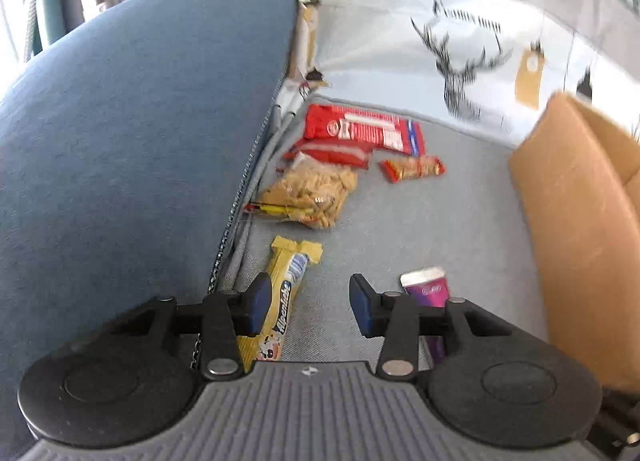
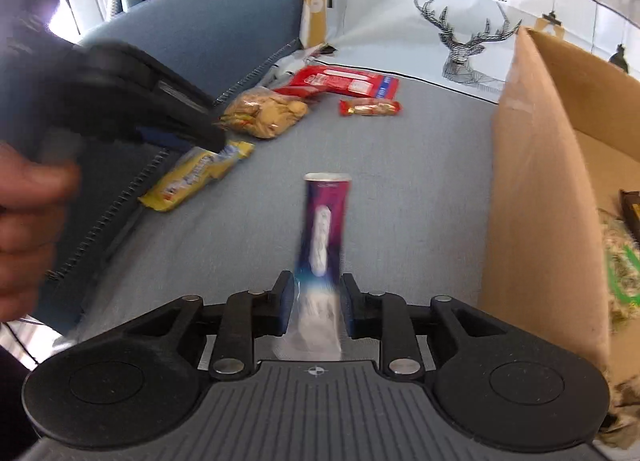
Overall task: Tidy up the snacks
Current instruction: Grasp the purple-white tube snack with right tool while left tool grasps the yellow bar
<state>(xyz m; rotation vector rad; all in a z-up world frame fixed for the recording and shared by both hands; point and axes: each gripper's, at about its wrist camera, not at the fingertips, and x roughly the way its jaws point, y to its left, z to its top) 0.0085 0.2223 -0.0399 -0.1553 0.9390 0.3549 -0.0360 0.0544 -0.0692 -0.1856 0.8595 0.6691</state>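
My right gripper (image 2: 316, 293) is shut on one end of a long purple snack packet (image 2: 326, 221), which sticks out forward above the grey seat. The same packet (image 1: 426, 287) shows in the left wrist view just right of my left gripper (image 1: 310, 301). That gripper is open with nothing between its pads. A yellow candy packet (image 1: 288, 293) lies on the seat under its left finger. Farther back lie a bag of beige crackers (image 1: 312, 191), a large red packet (image 1: 360, 133) and a small red-gold bar (image 1: 414, 168).
An open cardboard box (image 2: 540, 181) stands at the right with snacks (image 2: 624, 261) inside. A blue cushion (image 1: 140, 141) rises on the left. A white deer-print bag (image 2: 460, 41) closes the back. A hand (image 2: 28, 213) holds the left gripper.
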